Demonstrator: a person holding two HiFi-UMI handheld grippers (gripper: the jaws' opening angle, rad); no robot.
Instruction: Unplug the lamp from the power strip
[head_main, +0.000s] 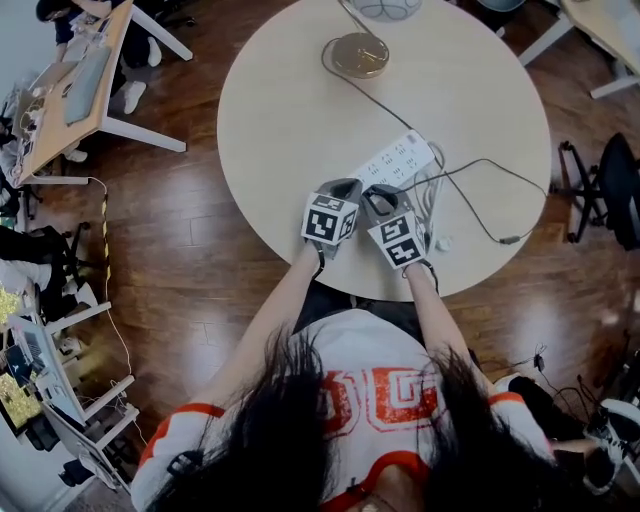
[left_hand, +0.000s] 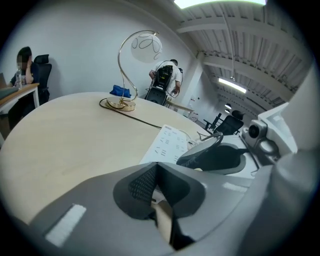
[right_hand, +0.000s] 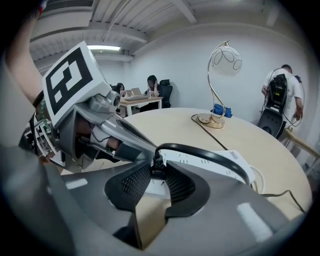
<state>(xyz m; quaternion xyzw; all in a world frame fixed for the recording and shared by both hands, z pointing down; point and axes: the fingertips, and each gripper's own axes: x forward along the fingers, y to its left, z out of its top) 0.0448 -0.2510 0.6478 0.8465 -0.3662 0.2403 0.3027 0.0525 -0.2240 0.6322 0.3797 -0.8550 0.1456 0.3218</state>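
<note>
Plug (right_hand: 156, 162) stands upright in strip's (head_main: 398, 160) near end, right between R gripper's (right_hand: 158, 172) jaws — they clamp its sides. L gripper (left_hand: 158, 170) sits just beside, jaws together, empty. Pull should prob. go straight up — square off strip's face.

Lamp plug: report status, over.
Right gripper jaws closed on lamp plug, plug seated in power strip. Left gripper jaws together, empty, at strip's near end. Cord arches over right gripper; nothing blocking.
</note>
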